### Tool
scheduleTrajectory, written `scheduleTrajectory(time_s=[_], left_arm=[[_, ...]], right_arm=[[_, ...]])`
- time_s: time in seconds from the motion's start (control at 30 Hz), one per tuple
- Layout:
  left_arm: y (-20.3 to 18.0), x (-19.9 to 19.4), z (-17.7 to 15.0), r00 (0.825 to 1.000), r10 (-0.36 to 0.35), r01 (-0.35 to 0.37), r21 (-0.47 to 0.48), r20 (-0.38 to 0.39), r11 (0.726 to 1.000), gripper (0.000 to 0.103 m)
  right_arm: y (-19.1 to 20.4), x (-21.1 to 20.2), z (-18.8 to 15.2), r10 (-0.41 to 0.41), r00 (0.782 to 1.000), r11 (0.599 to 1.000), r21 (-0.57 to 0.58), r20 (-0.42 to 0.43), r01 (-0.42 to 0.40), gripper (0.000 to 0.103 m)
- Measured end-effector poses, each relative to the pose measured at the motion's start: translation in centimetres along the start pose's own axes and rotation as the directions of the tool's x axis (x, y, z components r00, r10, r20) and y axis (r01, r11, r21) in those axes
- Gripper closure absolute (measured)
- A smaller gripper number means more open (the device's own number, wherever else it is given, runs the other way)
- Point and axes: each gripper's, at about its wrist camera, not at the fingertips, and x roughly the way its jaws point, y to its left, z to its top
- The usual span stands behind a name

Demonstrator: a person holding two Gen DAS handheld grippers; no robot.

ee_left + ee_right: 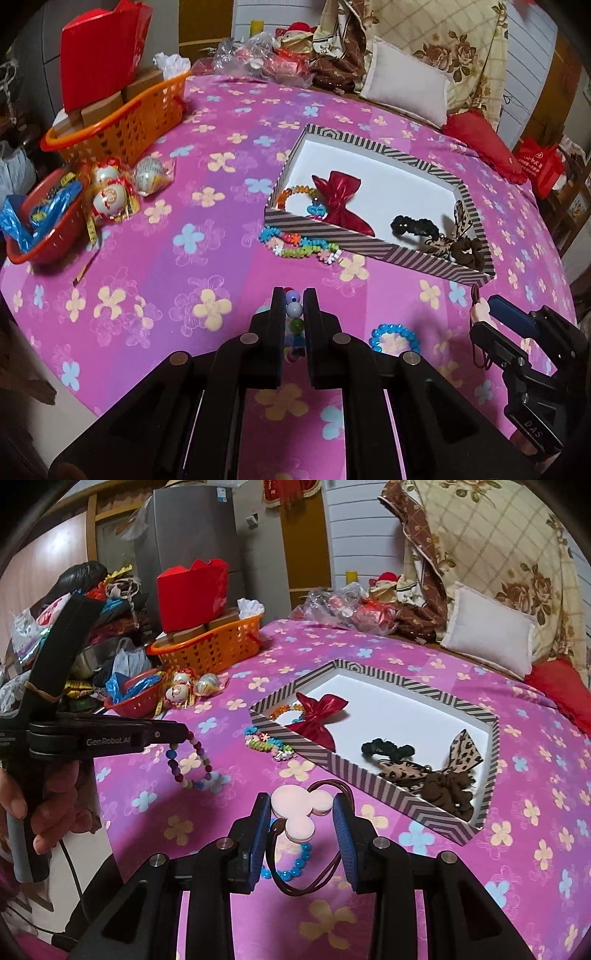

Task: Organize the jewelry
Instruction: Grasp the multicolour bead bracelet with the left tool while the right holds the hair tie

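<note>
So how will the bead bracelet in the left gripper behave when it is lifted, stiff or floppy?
Probably floppy: the bead bracelet hangs from the left gripper as a loose drooping loop. It may swing when moved, since only its top is pinched. The round beads could roll a little when set in the box, though the string likely limits that.

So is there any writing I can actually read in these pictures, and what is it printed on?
"GenRobot.AI": white lettering on the side of the black left gripper, seen from the right wrist.
"DAS": on the black body of the right gripper, seen from the left wrist; possibly cut off.
Red paper shopping bag: white print, too blurred.
Round white ornaments: red character, unreadable.
</note>
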Motion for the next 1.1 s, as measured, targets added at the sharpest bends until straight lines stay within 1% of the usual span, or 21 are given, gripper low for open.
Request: scheduleTrajectory(time_s=[0.23,0.47,0.87,1.1], left_arm=[[-1.8,-0.9,1.0,0.999,0.019,-0.020,0.046,0.026,0.999,0.095],[-3.4,-1.2,2.1,0.999,0.021,-0.025,0.079,0.046,0.997,0.095],[-5.6,-0.3,3.8,0.998,0.028,-0.035,0.117,0.055,0.993,0.095],[-6.2,0.2,4.2,0.998,0.033,-0.039,0.125,0.053,0.991,0.095]], right_arm=[[-1.2,-0.3,0.3,-0.020,1.000,0.999,0.030,0.000,0.020,0.070],[-2.2,-0.5,0.5,-0.027,1.000,0.998,0.048,0.009,0.026,0.070],[-4.2,0.1,0.9,-0.040,0.999,0.996,0.080,0.006,0.039,0.070],[-4.5,0.3,0.8,-0.042,0.999,0.996,0.084,0.003,0.041,0.070]])
